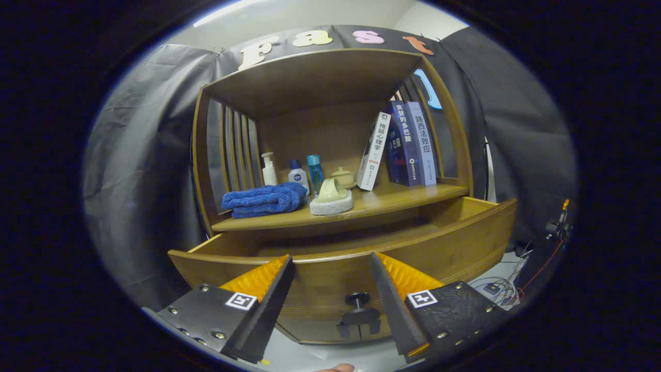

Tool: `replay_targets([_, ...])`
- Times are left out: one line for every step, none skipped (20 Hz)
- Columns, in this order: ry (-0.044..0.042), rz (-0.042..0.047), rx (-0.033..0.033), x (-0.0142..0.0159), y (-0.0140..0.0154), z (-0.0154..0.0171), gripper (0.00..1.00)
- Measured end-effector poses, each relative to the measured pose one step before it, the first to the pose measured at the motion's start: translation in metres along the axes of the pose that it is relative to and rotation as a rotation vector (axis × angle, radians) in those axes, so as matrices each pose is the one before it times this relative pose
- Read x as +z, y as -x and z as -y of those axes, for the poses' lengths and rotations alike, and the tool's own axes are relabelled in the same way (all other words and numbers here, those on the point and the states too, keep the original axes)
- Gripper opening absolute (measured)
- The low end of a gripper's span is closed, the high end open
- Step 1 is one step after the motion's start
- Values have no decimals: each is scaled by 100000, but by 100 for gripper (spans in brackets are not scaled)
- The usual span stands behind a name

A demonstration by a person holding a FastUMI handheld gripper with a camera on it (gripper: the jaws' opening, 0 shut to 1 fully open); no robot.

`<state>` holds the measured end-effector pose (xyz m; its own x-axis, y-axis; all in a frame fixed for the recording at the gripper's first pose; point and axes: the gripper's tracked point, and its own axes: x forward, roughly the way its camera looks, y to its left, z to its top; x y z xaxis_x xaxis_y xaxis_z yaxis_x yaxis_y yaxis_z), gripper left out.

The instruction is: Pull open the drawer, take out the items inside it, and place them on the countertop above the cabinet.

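2 fingers of the tongs stand apart, nothing clamped between them; the front panel of the drawer spans the gap. Drawer is pulled open out of the wooden cabinet. Its top edge lies just ahead of the fingertips, and its dark knob sits low on the front panel, between the fingers and nearer the right one. Drawer interior: only a strip of wooden bottom visible past the front edge; cannot tell if anything lies inside.

Desk above the drawer carries, from the left edge: a folded blue towel at the front left; behind it a white pump bottle, a small white bottle with a blue cap and a clear blue bottle, all upright in a row near the back. A pale green piece on a white sponge block sits at the front edge near the middle, just beside the towel's right end. A small cream lidded pot stands behind it. 3 books at the right end: 1 white book tilted, leaning right; 2 dark blue books upright against the right side slats.

Cables lie on the floor beyond the drawer's right corner.
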<state>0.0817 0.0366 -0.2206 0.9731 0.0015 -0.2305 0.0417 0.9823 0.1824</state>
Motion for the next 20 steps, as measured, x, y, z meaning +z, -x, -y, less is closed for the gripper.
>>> replay_targets([-253,-200,468,-1,-89,26,91])
replay_targets([-808,261,514,55,-60,74,91])
replay_targets([-1385,367,557,100,-123,85,91])
replay_targets([-1303,115,531,-36,-399,-49,90])
replay_targets([-108,-51,240,43,-474,-35,90])
replay_targets([1237,-826,-111,-58,-695,35,90])
replay_targets([1742,-972,-156,7,-550,-19,90])
replay_targets([1076,-1016,124,-4,-846,-23,90])
replay_targets([176,-323,622,99,-775,-72,90])
replay_targets([-636,110,902,129,-1024,-66,91])
replay_targets([-415,335,591,71,-614,2,91])
replay_targets([-565,37,548,90,-800,20,91])
replay_targets([-227,-272,409,109,-596,26,91])
replay_targets([355,-462,32,-49,-583,45,91])
replay_targets([635,-665,-546,-32,-441,167,91])
replay_targets([181,-964,44,-219,-436,131,91])
replay_targets([-556,512,318,188,-495,54,91])
replay_targets([-671,130,404,28,-240,-21,91])
replay_targets([-803,353,215,65,-231,41,90])
replay_targets([-542,241,110,23,-210,8,90])
